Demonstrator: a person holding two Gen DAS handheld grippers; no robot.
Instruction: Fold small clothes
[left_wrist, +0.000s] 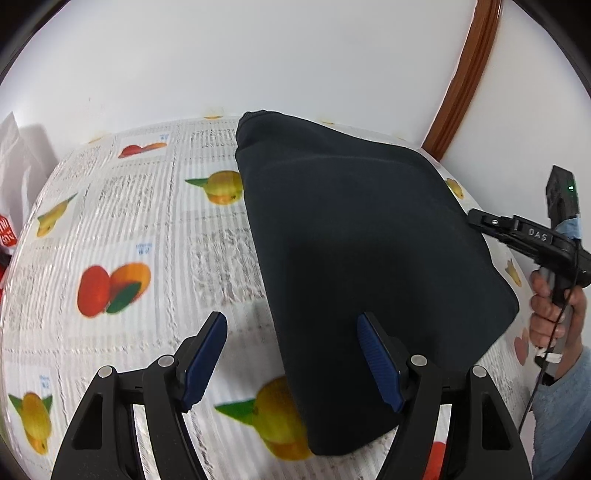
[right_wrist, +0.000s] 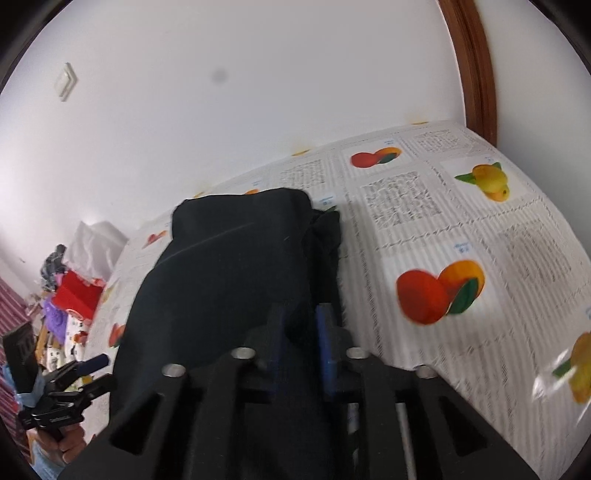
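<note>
A black garment (left_wrist: 351, 240) lies folded into a thick block on the fruit-print tablecloth (left_wrist: 147, 221). My left gripper (left_wrist: 291, 321) hovers open over the garment's near left edge, one blue pad over bare cloth of the table and the other over the garment, with nothing gripped. In the right wrist view the garment (right_wrist: 229, 277) fills the middle. My right gripper (right_wrist: 301, 314) is at its near right edge, pads apart, with a fold of black cloth lying loose between them. The right gripper (left_wrist: 474, 218) shows at the garment's right side, held by a hand (left_wrist: 554, 306). The left gripper (right_wrist: 101, 371) appears at lower left.
A white wall runs behind the table, with a brown wooden frame (left_wrist: 461, 81) at the right. Beyond the table's left end sit a red box (right_wrist: 75, 295), purple items (right_wrist: 55, 317) and a white bag (right_wrist: 92, 243). Tablecloth (right_wrist: 443, 229) lies bare to the garment's right.
</note>
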